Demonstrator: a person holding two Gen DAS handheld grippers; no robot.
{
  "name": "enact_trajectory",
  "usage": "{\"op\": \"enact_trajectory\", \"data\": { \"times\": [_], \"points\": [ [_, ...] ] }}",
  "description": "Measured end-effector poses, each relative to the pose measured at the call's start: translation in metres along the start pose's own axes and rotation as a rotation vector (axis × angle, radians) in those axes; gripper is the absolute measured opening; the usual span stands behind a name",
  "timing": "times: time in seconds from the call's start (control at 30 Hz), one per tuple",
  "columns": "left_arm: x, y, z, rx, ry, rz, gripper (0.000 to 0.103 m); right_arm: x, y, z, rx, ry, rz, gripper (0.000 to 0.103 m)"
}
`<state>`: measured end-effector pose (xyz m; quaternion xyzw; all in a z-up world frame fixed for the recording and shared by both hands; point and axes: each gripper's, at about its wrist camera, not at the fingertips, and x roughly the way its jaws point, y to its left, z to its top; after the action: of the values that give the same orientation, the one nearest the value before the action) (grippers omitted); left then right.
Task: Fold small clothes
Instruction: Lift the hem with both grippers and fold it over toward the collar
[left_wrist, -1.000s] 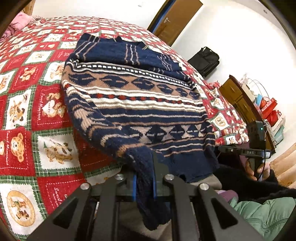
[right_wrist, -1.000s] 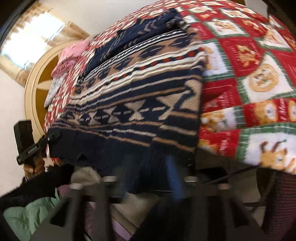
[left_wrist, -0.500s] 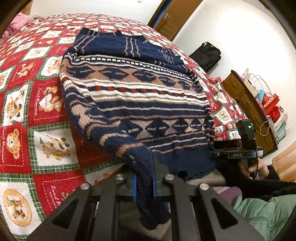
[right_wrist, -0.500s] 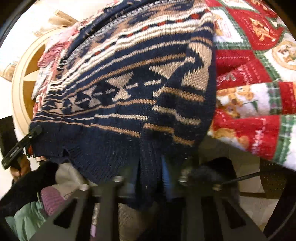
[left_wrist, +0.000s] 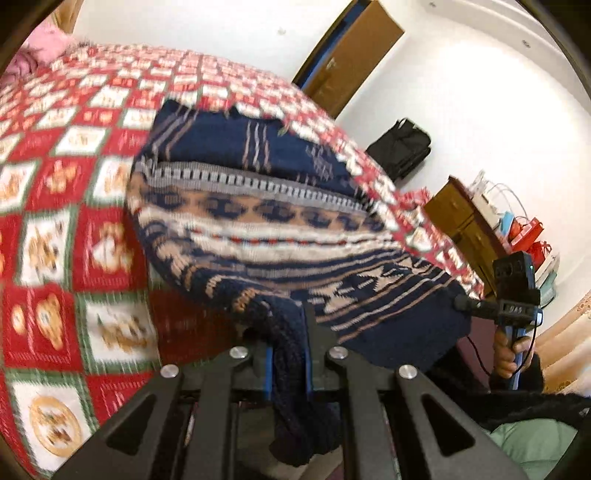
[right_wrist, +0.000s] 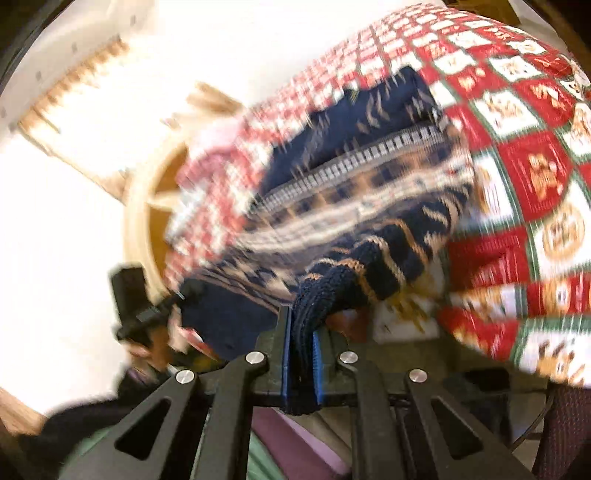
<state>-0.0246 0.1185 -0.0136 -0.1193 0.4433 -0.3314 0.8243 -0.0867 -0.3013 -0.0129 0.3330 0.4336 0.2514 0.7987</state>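
Left hand-held gripper (left_wrist: 289, 347) and right hand-held gripper (right_wrist: 301, 354) both clamp sweater (left_wrist: 258, 221) hem.

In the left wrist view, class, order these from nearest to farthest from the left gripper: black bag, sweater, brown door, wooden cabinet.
1. Sweater: clamped in the left gripper fingers, straight ahead.
2. Wooden cabinet: right, past the bed's edge.
3. Black bag: on the floor by the wall, ahead right.
4. Brown door: farthest, top of view.

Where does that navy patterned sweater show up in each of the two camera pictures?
Left wrist view: sweater fills the centre, hem pinched in the left gripper.
Right wrist view: sweater centre-right, hem pinched in the right gripper.
Shared landmark: the red patchwork quilt underneath.
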Motion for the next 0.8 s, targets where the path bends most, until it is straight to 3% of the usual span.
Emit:
{"op": "enact_trajectory", "data": {
  "times": [0.23, 0.37, 0.57, 0.7, 0.8],
  "points": [
    [-0.013, -0.013, 0.075, 0.015, -0.137, 0.000, 0.012, -0.011, -0.003, 0.075, 0.110, -0.124, 0.135, 0.010],
    [0.003, 0.004, 0.119, -0.062, -0.155, 0.026, 0.012, 0.009, -0.022, 0.126, 0.199, -0.180, 0.139, 0.010],
    [0.050, 0.062, 0.167, -0.218, -0.117, 0.108, 0.013, 0.069, -0.083, 0.178, 0.326, -0.193, 0.046, 0.012],
    [0.089, 0.105, 0.180, -0.288, -0.058, 0.153, 0.017, 0.103, -0.117, 0.196, 0.376, -0.195, -0.043, 0.013],
    [0.104, 0.135, 0.181, -0.367, 0.001, 0.148, 0.018, 0.113, -0.133, 0.203, 0.397, -0.174, -0.044, 0.016]
  ]
}}
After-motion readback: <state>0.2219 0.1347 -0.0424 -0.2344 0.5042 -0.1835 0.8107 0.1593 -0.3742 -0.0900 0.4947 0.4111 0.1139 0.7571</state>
